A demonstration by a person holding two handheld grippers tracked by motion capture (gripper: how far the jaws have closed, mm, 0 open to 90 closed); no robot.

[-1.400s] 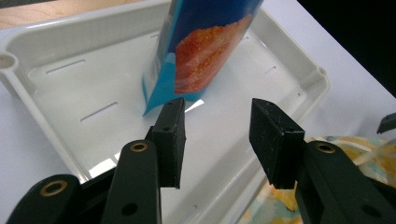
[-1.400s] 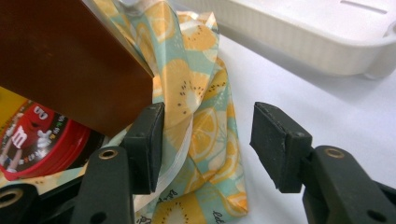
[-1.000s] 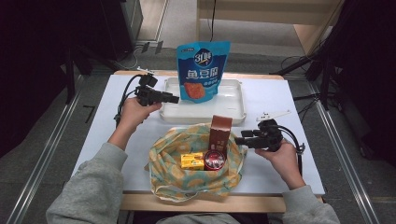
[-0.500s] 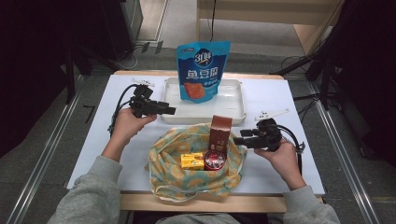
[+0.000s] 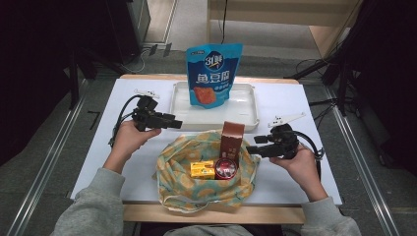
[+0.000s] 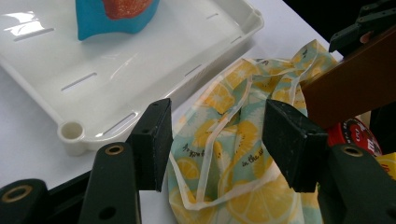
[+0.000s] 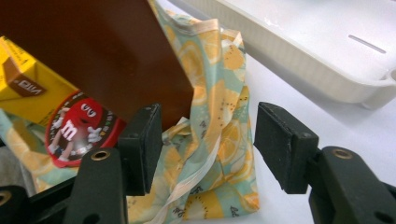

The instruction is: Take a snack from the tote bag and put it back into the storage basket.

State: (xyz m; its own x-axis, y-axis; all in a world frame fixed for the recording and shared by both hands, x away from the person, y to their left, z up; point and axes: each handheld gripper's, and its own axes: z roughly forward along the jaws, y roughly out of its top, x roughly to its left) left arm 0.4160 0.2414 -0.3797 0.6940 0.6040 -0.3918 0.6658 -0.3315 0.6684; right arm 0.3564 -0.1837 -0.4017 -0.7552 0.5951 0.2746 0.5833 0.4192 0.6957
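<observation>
A lemon-print cloth bag (image 5: 182,167) lies open at the table's front middle. In it are an upright brown box (image 5: 232,140), a yellow carton (image 5: 202,170) and a red round tin (image 5: 226,170). My left gripper (image 5: 178,124) is at the bag's far left rim. Its jaws have just been opening, and the bag's rim and strap (image 6: 229,93) lie loose between them. My right gripper (image 5: 251,146) is at the bag's right side. Its jaws have also just been opening, around the bag's edge (image 7: 219,93) beside the brown box (image 7: 93,46) and the tin (image 7: 79,126).
A white tray (image 5: 241,103) stands behind the bag, with a blue snack pouch (image 5: 214,73) upright in it. The tray's corner (image 6: 140,56) is close to my left jaws. White tabletop shows on both sides of the bag.
My left hand has come from beside the tray toward the bag's far left rim. The right hand has stayed at the bag's right side.
</observation>
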